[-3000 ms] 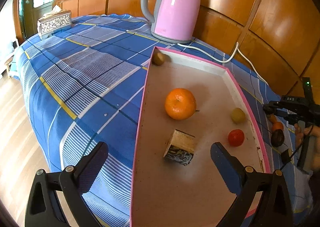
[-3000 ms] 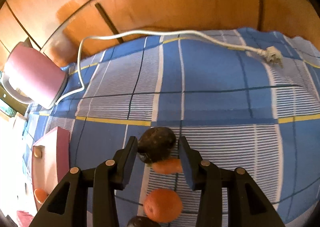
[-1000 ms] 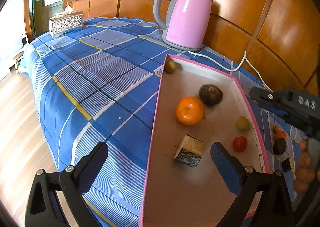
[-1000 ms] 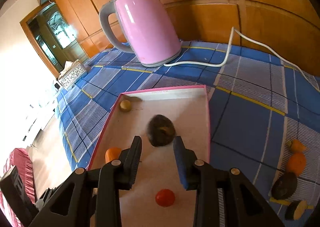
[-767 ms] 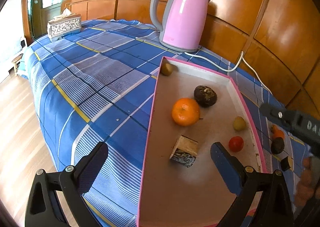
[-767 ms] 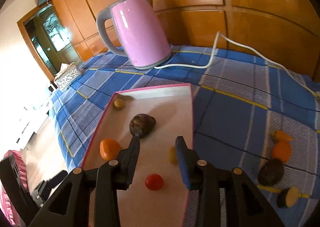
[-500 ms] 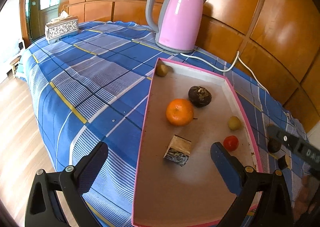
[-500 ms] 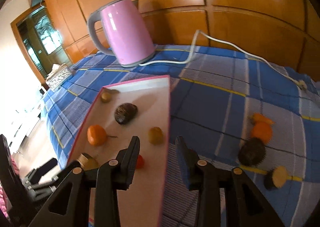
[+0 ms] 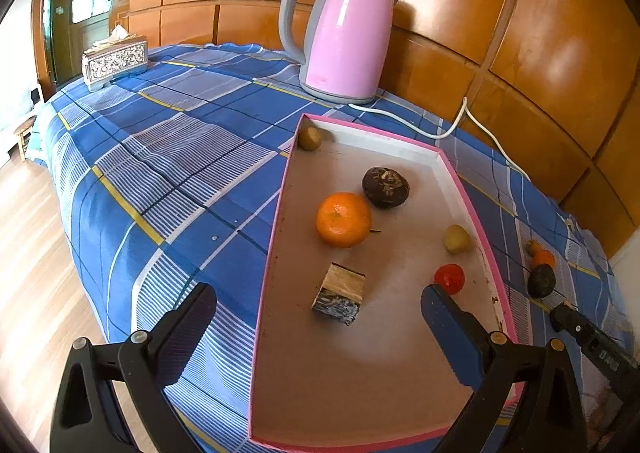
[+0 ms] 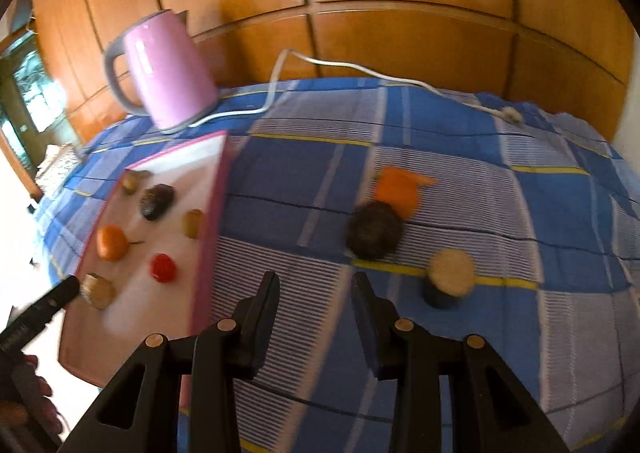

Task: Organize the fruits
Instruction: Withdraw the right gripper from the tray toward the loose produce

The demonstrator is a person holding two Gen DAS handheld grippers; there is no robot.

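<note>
A pink-rimmed tray (image 9: 468,189) holds an orange (image 9: 343,218), a dark round fruit (image 9: 385,182), two small yellowish fruits (image 9: 457,239), a red tomato (image 9: 449,278) and a cut brown piece (image 9: 339,293). My left gripper (image 9: 316,327) is open and empty over the tray's near end. My right gripper (image 10: 314,303) is open and empty above the cloth, right of the tray (image 10: 214,213). On the cloth ahead lie a dark fruit (image 10: 374,231), an orange fruit (image 10: 396,187) and a cut round piece (image 10: 450,277).
A pink kettle (image 9: 344,33) stands behind the tray, its white cord (image 10: 360,69) trailing across the blue checked cloth (image 9: 160,157). A tissue box (image 9: 114,59) sits at the far left. Wood panelling backs the table. The table edge drops to the floor on the left.
The right gripper brought the dark fruit from the cloth into the tray, let it go, and has swung back right over the cloth toward the loose fruits. The left gripper has only shifted slightly.
</note>
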